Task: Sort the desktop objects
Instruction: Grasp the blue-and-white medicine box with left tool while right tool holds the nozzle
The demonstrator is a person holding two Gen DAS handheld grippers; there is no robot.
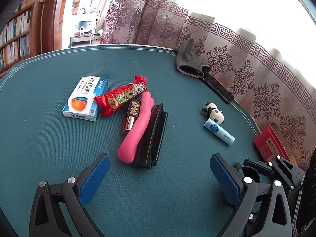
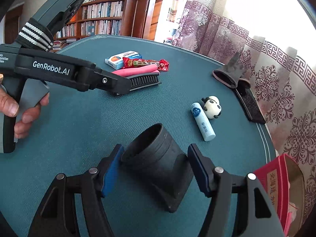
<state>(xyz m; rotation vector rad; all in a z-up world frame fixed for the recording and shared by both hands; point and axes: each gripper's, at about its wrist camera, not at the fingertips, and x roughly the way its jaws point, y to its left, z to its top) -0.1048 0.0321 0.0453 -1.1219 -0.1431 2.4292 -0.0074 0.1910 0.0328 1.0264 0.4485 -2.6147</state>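
Note:
On the teal mat lie a blue-white medicine box (image 1: pixel 85 98), a red snack packet (image 1: pixel 120 96), a dark lipstick (image 1: pixel 131 114), a pink case (image 1: pixel 138 126) and a black comb (image 1: pixel 153 136) in a pile. My left gripper (image 1: pixel 160 169) is open and empty, just short of the comb. A panda figure (image 1: pixel 214 113) and a white lip balm tube (image 1: pixel 219 131) lie to the right. My right gripper (image 2: pixel 156 167) has its jaws on both sides of a black cylindrical holder (image 2: pixel 158 162) lying on its side; the pads are close to it, and contact is unclear.
A red box (image 1: pixel 270 144) stands open at the mat's right edge, also in the right wrist view (image 2: pixel 276 183). Grey gloves (image 1: pixel 187 63) and a flat black case (image 1: pixel 217 87) lie at the far right edge. A curtain hangs behind. The left gripper's body (image 2: pixel 59 69) crosses the right wrist view.

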